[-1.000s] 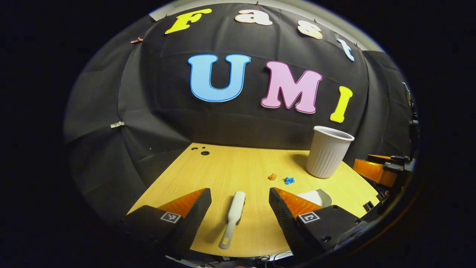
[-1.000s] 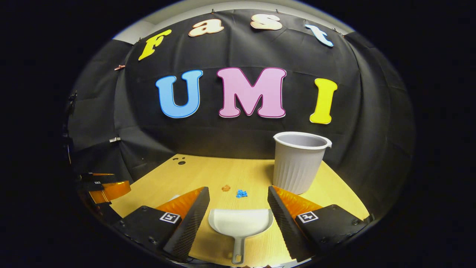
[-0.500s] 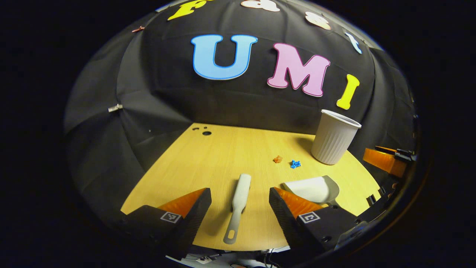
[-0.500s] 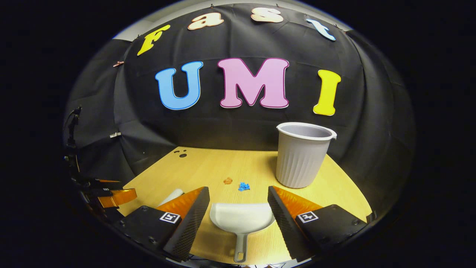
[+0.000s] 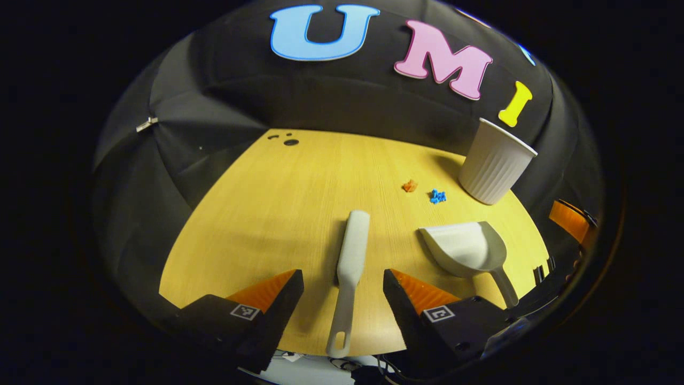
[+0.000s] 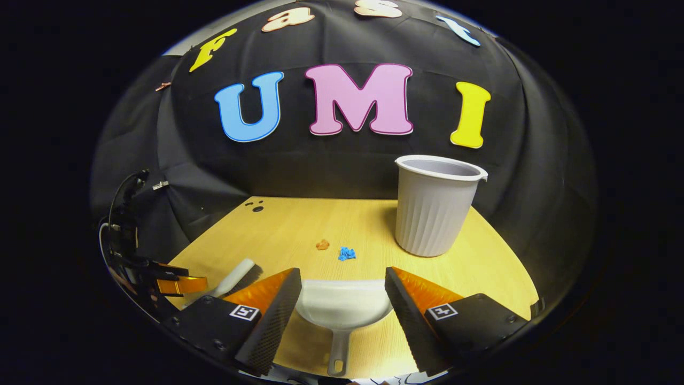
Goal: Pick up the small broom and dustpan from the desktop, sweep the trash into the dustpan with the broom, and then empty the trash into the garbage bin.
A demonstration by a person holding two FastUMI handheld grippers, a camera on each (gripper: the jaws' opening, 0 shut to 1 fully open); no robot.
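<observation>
Both grippers have tipped downward and come closer to the desktop since a second ago; more of the wood shows in each view now, and the tools sit nearer the fingers.

Left gripper: jaws spread, the broom lying flat between them, handle end toward the camera. No contact yet. Right gripper: jaws spread, straddling the dustpan, whose handle points toward the camera. Nothing held.

Risks, largest first:
- Garbage bin looks light and stands upright just right of the dustpan's line. A wide swing of the right gripper could tip it.
- Dustpan pan is broad and the handle thin. If the fingers close on the pan instead of the handle, it would likely skid or twist.
- Broom handle is slim and lies flat. A shallow closing could roll it away rather than clamp it.
- Trash, an orange scrap and a blue scrap, lies left of the bin, just beyond the dustpan's mouth. Nudging the pan forward early may scatter both.

Surface: pale wood grain, smooth, a few dark holes far left of the bin. Room: black cloth wall close behind the bin, dim outside the lit desktop.
</observation>
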